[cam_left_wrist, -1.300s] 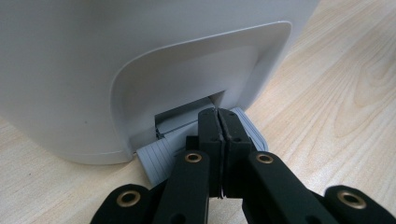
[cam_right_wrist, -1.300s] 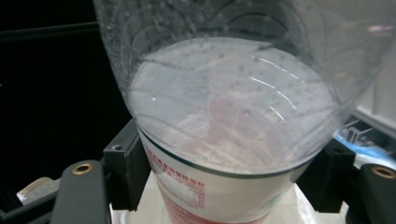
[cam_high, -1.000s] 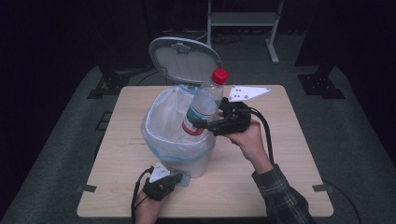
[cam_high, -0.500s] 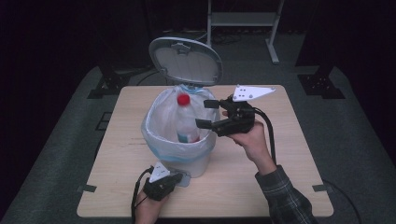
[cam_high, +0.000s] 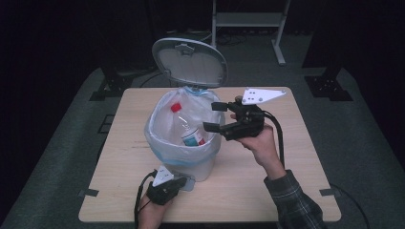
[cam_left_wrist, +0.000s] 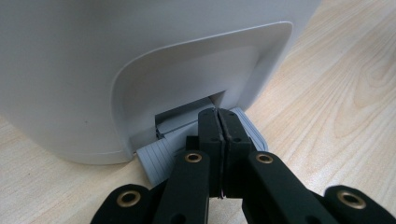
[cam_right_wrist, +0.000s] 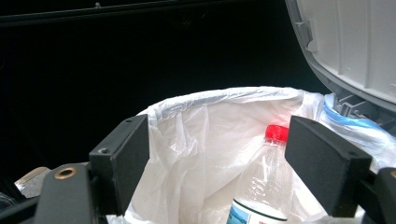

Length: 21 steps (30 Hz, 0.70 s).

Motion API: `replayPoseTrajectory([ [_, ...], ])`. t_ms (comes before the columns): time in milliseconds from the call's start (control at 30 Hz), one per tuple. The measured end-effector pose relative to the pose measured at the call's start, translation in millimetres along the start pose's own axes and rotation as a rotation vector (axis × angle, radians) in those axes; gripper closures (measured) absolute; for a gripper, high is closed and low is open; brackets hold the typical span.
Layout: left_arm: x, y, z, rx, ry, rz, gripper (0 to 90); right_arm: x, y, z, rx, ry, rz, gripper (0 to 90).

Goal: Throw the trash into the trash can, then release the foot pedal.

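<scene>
Fingers of right gripper (cam_high: 215, 116) just opened; bottle (cam_high: 187, 128) (red-capped) dropped into bin (cam_high: 165, 153).

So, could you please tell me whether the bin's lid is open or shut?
Open: the lid stands raised behind the bin, with the bottle visible inside.

The bottle (cam_high: 187, 129) sits down in the bag (cam_high: 165, 121), so its lower half is hidden behind the bin (cam_high: 200, 167) rim, and its label is too small to read. In the right gripper view the bottle's bottom gets cut off by the frame edge, same with the lid (cam_right_wrist: 355, 42) at the top right. The pedal (cam_left_wrist: 161, 156) is mostly covered by the left gripper (cam_left_wrist: 218, 135).
</scene>
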<state>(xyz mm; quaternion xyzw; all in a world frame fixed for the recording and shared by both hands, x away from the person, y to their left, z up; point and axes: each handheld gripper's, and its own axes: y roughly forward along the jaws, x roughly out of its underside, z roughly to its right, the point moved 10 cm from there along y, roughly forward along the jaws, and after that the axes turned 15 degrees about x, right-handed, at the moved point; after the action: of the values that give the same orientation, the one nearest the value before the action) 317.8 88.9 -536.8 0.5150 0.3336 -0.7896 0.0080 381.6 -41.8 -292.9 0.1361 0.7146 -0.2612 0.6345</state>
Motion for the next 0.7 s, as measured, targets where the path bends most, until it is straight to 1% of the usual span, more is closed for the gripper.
replayPoseTrajectory([
  [133,-0.1,-0.2,0.1,0.000,0.003,-0.001,89.5,0.8,-4.3,1.1,0.006,0.002,-0.001,20.9],
  [200,-0.3,-0.3,0.4,0.011,-0.001,0.002,88.9,2.4,-6.9,1.5,0.009,0.002,-0.005,20.9],
  [300,-0.9,-0.4,1.2,0.026,-0.005,0.010,86.8,5.3,-12.0,3.7,0.026,-0.007,-0.011,20.9],
  [400,-1.4,-1.0,3.4,0.024,0.018,-0.011,84.0,8.5,-17.6,6.2,0.041,-0.018,-0.022,20.8],
  [500,-2.1,-4.2,6.0,0.031,0.023,-0.009,81.0,12.1,-24.1,9.2,0.054,-0.015,-0.025,20.9],
  [633,-4.6,-10.5,9.5,0.039,0.026,0.004,73.6,16.9,-29.8,13.9,0.071,-0.013,-0.027,20.9],
  [667,-8.0,-17.3,12.4,0.038,0.040,0.008,68.1,21.5,-33.5,17.3,0.081,-0.012,-0.034,20.9],
  [700,-9.0,-19.9,13.0,0.036,0.040,0.006,64.9,23.3,-34.9,18.9,0.087,-0.008,-0.035,20.8],
])
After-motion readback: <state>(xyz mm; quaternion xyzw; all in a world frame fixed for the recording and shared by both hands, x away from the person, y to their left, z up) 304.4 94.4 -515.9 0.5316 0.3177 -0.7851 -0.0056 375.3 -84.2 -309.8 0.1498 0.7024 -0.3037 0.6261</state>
